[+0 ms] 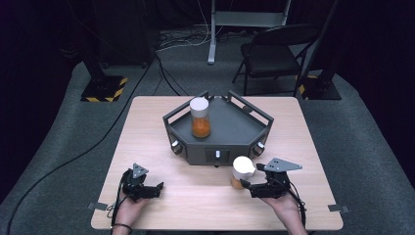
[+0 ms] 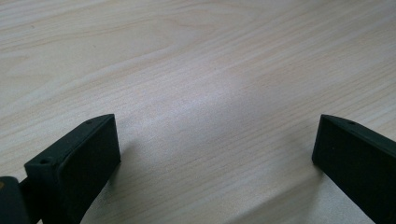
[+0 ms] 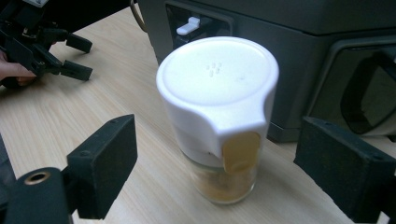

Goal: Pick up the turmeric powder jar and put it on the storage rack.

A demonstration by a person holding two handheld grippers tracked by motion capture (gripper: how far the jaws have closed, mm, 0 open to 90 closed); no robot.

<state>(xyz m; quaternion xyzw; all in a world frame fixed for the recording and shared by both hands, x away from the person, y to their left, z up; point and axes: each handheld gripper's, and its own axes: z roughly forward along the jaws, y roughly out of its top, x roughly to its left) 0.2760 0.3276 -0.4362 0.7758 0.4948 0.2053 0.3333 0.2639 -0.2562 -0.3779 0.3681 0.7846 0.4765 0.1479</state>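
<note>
Two hand-held grippers are recorded at the near edge of the wooden table (image 1: 147, 127), each gripped by a hand entering from the bottom of the high view. The left gripper (image 1: 157, 188) is held low over bare wood at the near left, pointed toward the table's middle; its jaws are seen standing wide apart in the left gripper view, with nothing between them. The right gripper (image 1: 243, 184) is held level at the near right, pointed leftward at a shaker jar (image 3: 218, 116) with a white lid and orange contents. In the right gripper view the jar is seen standing upright on the table between the two jaws, a gap remaining on each side, so the pads are not pressed on it. The jar is placed just in front of the dark grey tray unit (image 1: 235, 134), near its front right corner. Two such jars are counted: the second jar (image 1: 200, 117) stands upright on the tray's deck at its left side. Three knobs are made out on the unit's front faces. The lower part of the near jar is partly hidden by the gripper in the high view, and its contents appear blurred. The forearms are cut off by the frame edge. One folding chair (image 1: 274, 54) is noted beyond the table.
</note>
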